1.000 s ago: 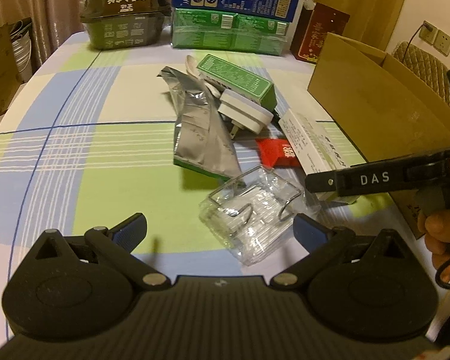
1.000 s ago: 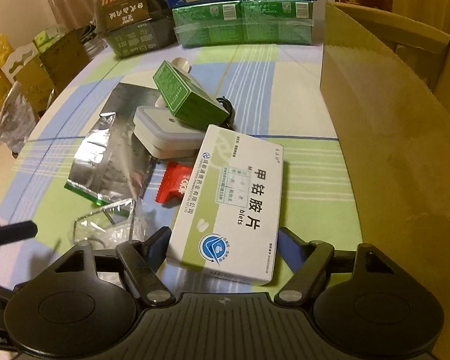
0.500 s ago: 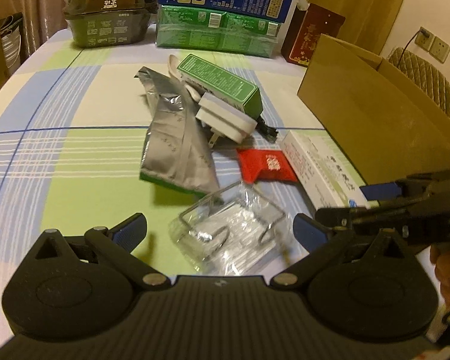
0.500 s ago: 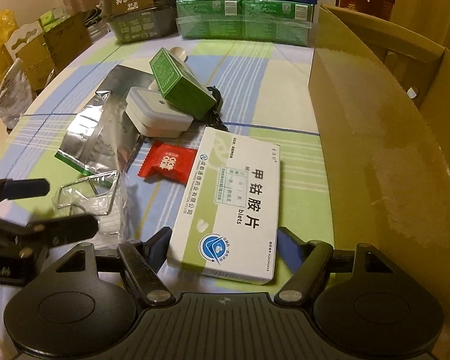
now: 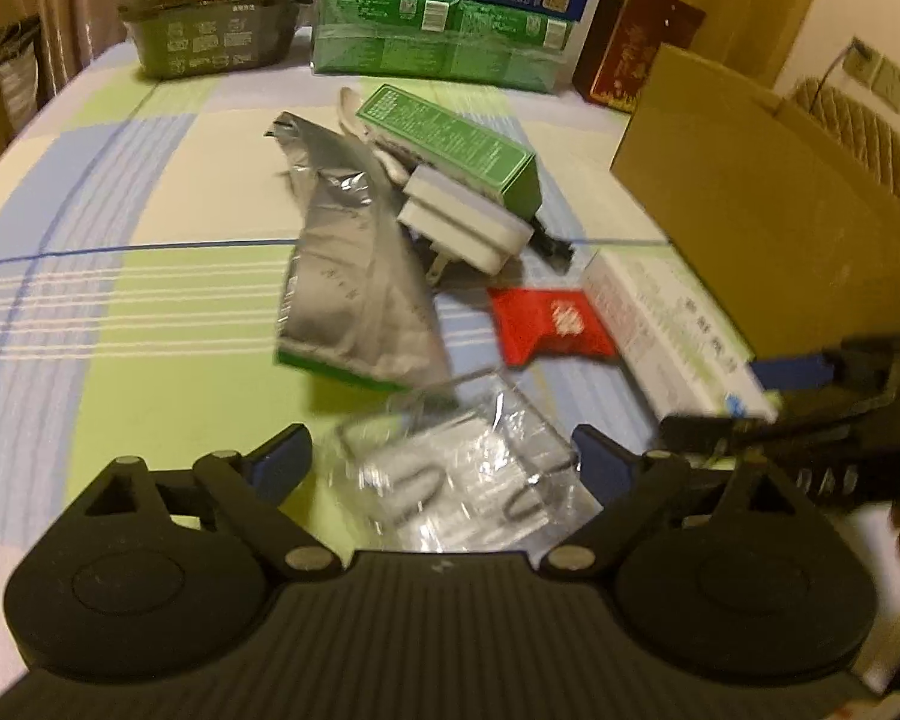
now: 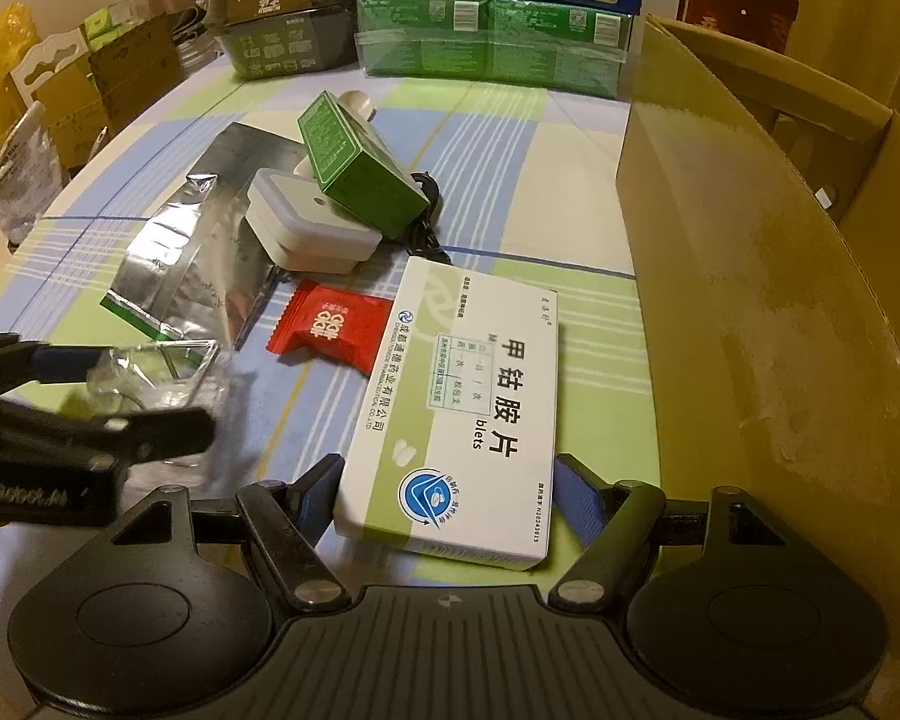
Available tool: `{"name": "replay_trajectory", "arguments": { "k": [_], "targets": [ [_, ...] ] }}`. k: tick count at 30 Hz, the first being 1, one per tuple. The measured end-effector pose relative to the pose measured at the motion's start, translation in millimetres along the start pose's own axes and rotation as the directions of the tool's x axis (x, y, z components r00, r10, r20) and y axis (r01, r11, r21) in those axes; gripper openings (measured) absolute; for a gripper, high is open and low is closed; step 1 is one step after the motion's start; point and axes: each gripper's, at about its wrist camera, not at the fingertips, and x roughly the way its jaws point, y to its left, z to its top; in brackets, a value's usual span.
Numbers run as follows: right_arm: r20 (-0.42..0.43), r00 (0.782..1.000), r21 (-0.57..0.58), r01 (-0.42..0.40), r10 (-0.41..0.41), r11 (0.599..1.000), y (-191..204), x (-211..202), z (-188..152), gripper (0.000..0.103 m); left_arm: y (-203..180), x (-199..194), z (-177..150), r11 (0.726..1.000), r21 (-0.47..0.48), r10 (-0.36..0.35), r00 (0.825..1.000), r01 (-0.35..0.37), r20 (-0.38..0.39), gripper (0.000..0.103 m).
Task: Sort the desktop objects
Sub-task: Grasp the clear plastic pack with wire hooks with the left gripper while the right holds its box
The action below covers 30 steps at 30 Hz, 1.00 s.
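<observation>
Two handheld grippers over a checked tablecloth. Left gripper: jaws wide but just closing in, straddling a clear plastic packet, pads not visibly pressing. Right gripper: blue pads at either long side of a white medicine box lying flat; grip or mere contact impossible to tell. Beyond: red candy wrapper, silver pouch, white plug adapter, green carton. At right, an open cardboard box.
</observation>
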Motion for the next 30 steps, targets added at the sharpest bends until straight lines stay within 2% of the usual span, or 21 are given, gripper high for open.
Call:
{"name": "replay_trajectory", "arguments": {
  "k": [4, 7, 11, 12, 14, 19, 24, 30],
  "targets": [
    [-0.001, 1.000, 0.002, -0.003, 0.003, 1.000, 0, -1, -1, 0.072, 6, -11, -9, 0.997, 0.044, 0.060, 0.998, -0.060, 0.000, 0.091],
    [-0.001, 1.000, 0.005, -0.008, 0.008, 1.000, 1, -1, 0, 0.072, 11, -13, -8, 0.998, 0.030, 0.057, 0.998, -0.057, 0.015, 0.090],
    [0.000, 1.000, 0.004, -0.010, 0.010, 1.000, 1, -1, -1, 0.072, 2, -9, -6, 0.993, 0.096, 0.063, 0.997, -0.067, 0.039, 0.088],
    [0.000, 1.000, 0.002, -0.010, 0.010, 1.000, 1, -1, -1, 0.072, 0, -6, -5, 0.992, 0.111, 0.061, 0.998, -0.065, 0.035, 0.086],
    [0.001, 1.000, -0.002, -0.007, 0.007, 1.000, 2, -1, -1, 0.072, -3, -2, -5, 0.990, 0.124, 0.057, 0.998, -0.060, 0.029, 0.074],
    [0.003, 1.000, -0.004, -0.006, 0.006, 1.000, 2, 2, 1, 0.072, -4, -1, -4, 0.990, 0.126, 0.063, 0.997, -0.067, 0.033, 0.064],
    [0.011, 1.000, 0.028, -0.009, 0.009, 1.000, -2, 5, 6, 0.078, -5, -3, -5, 0.989, 0.134, 0.063, 0.997, -0.067, 0.038, 0.064],
    [0.009, 1.000, 0.086, -0.027, 0.026, 0.996, -8, 14, 14, 0.079, -5, -2, -5, 0.988, 0.140, 0.066, 0.997, -0.070, 0.036, 0.064]
  ]
}}
